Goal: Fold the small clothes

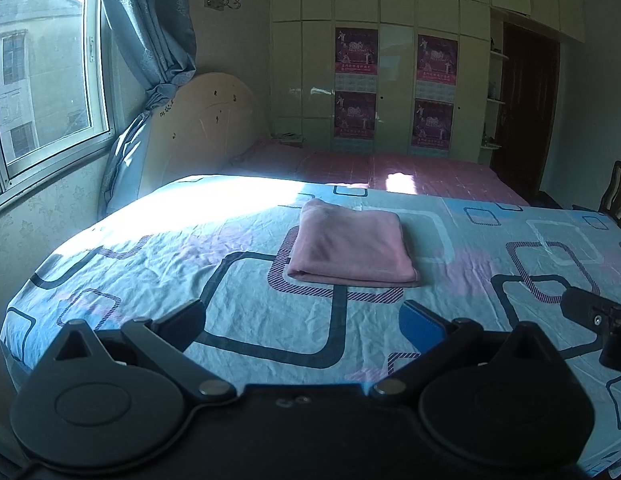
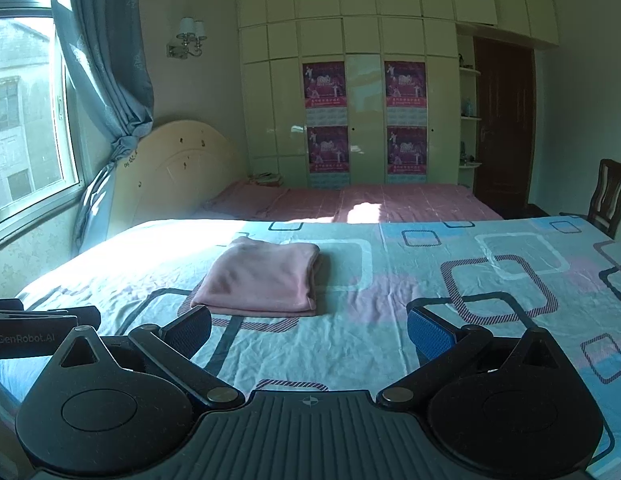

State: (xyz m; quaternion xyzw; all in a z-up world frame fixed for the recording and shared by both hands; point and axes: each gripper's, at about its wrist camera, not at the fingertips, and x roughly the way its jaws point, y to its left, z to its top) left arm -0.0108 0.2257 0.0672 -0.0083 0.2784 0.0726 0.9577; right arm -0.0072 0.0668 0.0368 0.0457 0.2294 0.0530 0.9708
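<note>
Both grippers hang over the near part of the bed with their jaws spread wide and nothing between them. Seen from its own camera, the left gripper [image 1: 302, 320] is aimed at the pink garment [image 1: 352, 246], which lies ahead of it and well clear of its blue-padded fingers [image 1: 420, 322]. The right gripper [image 2: 308, 326] points just to the right of that same garment [image 2: 260, 278], again without touching it.

Taking the garment as the reference: it rests flat on the patterned bedsheet [image 1: 238, 292], folded into a neat rectangle with stacked layers showing along its near edge. Beyond it the sheet ends and a second, pink-covered bed [image 2: 390, 200] begins, with a wardrobe behind and a window off to the left.

My judgement is that this piece is finished: edges are squared, nothing trails loose, and both tools have let go. No other unfolded clothing shows on the sheet in either view, so whether more remains cannot be told from here.
</note>
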